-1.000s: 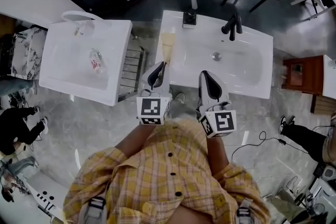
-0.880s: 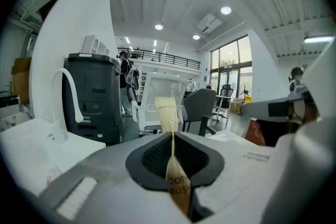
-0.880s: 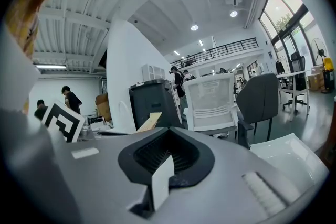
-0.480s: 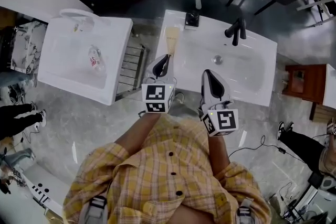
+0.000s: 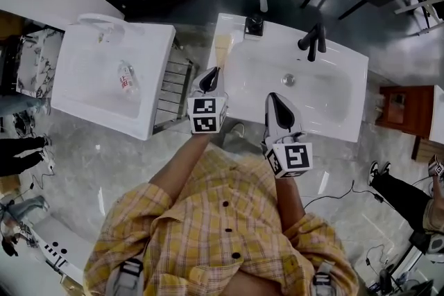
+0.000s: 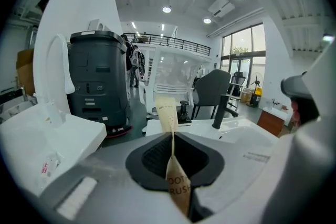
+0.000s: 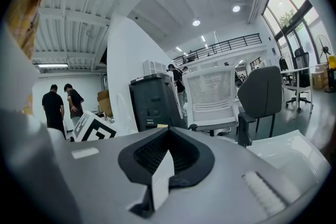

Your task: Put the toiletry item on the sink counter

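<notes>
- Firmly pinched edge-on in closed left gripper (image 5: 210,78): paper toothbrush packet (image 6: 166,112), projecting forward over left rim of sink counter (image 5: 333,116).
- Alongside: right gripper (image 5: 276,107), jaws together, empty, above counter's front edge, tilted slightly downward.

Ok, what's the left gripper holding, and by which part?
The left gripper pinches a paper-sleeved toothbrush near its printed end; the rest sticks out ahead.

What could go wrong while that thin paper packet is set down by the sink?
The toothbrush packet sticks far out of the left gripper, so it could twist or slip. The counter strip beside the basin is narrow; released carelessly, the packet might slide into the basin or off the edge.
</notes>
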Demonstrator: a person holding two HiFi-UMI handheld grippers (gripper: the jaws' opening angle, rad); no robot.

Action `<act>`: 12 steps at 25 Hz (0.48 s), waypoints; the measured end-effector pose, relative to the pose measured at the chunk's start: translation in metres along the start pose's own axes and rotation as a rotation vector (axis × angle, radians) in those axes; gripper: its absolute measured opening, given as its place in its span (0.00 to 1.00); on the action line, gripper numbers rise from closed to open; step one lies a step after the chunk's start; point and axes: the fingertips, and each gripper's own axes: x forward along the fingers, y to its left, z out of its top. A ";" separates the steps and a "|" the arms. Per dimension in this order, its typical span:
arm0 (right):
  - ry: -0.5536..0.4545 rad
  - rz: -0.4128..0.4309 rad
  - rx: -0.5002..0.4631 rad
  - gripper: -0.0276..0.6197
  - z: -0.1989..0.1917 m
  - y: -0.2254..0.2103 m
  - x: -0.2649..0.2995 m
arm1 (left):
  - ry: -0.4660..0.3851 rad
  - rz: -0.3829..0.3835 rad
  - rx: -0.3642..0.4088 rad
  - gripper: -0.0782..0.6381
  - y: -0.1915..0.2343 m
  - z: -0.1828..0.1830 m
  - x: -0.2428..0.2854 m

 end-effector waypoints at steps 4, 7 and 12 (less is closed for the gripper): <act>0.010 0.003 -0.010 0.04 -0.004 -0.001 0.000 | 0.033 0.015 -0.015 0.13 0.010 -0.011 0.015; 0.017 0.001 -0.013 0.04 -0.009 -0.003 -0.001 | 0.052 0.029 0.004 0.13 0.015 -0.018 0.025; 0.025 0.000 -0.017 0.04 -0.015 -0.003 -0.004 | 0.080 0.035 0.025 0.13 0.020 -0.033 0.042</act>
